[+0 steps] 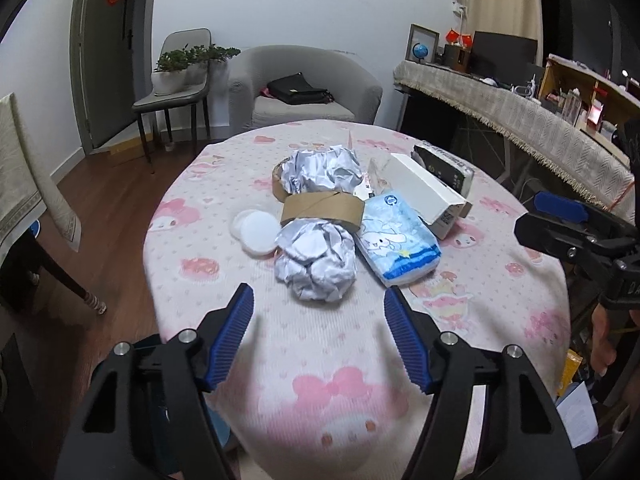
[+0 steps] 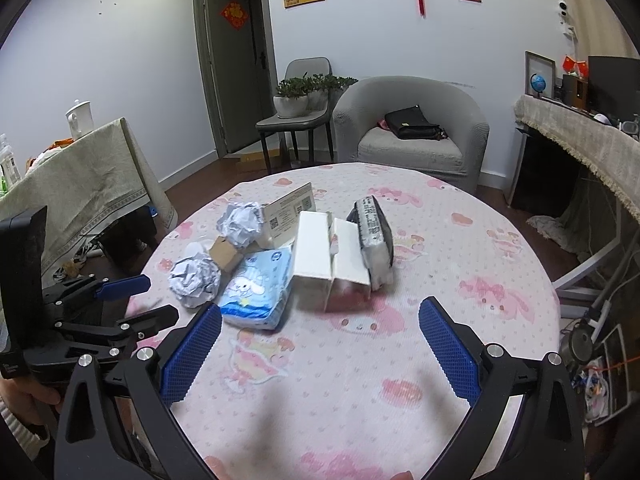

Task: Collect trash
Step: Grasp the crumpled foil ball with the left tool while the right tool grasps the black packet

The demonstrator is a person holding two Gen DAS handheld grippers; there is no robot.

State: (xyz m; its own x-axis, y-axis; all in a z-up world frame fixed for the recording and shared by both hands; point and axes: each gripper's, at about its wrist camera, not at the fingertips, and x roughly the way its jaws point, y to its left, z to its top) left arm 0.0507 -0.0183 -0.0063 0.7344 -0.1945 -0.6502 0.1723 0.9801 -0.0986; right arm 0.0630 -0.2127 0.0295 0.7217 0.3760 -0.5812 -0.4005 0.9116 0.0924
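Trash lies in a heap on a round table with a pink cartoon cloth (image 1: 320, 360). A crumpled white paper ball (image 1: 316, 262) lies nearest my left gripper (image 1: 320, 304), which is open and empty just short of it. Behind it sit a brown tape roll core (image 1: 320, 208), a second paper ball (image 1: 320, 170), white round lids (image 1: 256, 226), a blue tissue pack (image 1: 396, 240), an open white box (image 1: 428, 192) and a grey wrapped parcel (image 1: 444, 166). My right gripper (image 2: 320, 320) is open and empty, in front of the white box (image 2: 328, 258) and tissue pack (image 2: 260, 288).
A grey armchair (image 2: 408, 120) with a black bag stands behind the table, next to a chair with potted plants (image 2: 296, 100). A cloth-covered table (image 2: 80, 176) is at the left, a cluttered sideboard (image 1: 520, 104) at the right. The door (image 2: 236, 68) is at the back.
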